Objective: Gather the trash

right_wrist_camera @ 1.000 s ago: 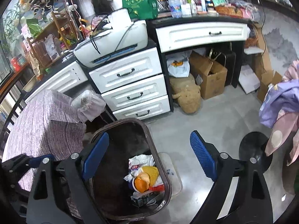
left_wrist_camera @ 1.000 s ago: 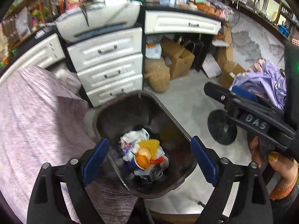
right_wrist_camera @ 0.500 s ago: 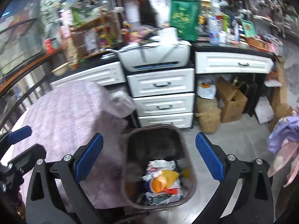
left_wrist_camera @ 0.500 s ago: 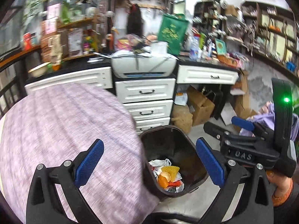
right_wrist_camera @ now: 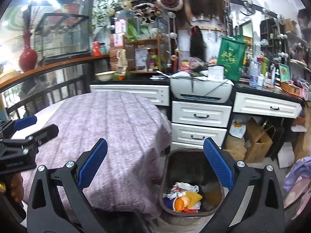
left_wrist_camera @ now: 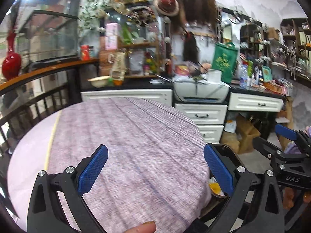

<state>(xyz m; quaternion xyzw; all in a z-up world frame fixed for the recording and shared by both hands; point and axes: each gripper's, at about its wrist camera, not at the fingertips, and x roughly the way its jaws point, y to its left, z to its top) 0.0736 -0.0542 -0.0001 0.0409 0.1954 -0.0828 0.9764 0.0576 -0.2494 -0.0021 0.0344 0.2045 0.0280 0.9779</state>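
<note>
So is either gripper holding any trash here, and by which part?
Nothing is held. The left gripper and right gripper are both open and empty; the trash lies in the bin.

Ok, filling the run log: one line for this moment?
left tool: open, empty | right tool: open, empty | dark plastic trash bin: holds trash, beside purple-clothed table

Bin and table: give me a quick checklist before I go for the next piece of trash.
1. Left gripper jaws open, nothing held: ok.
2. Right gripper jaws open, nothing held: ok.
3. Bin upright on the floor beside the table: ok.
4. Room left in bin above the trash: ok.
5. Next piece located on the table: not ok, none visible on the cloth.
6. Trash left elsewhere: cannot tell.
</note>
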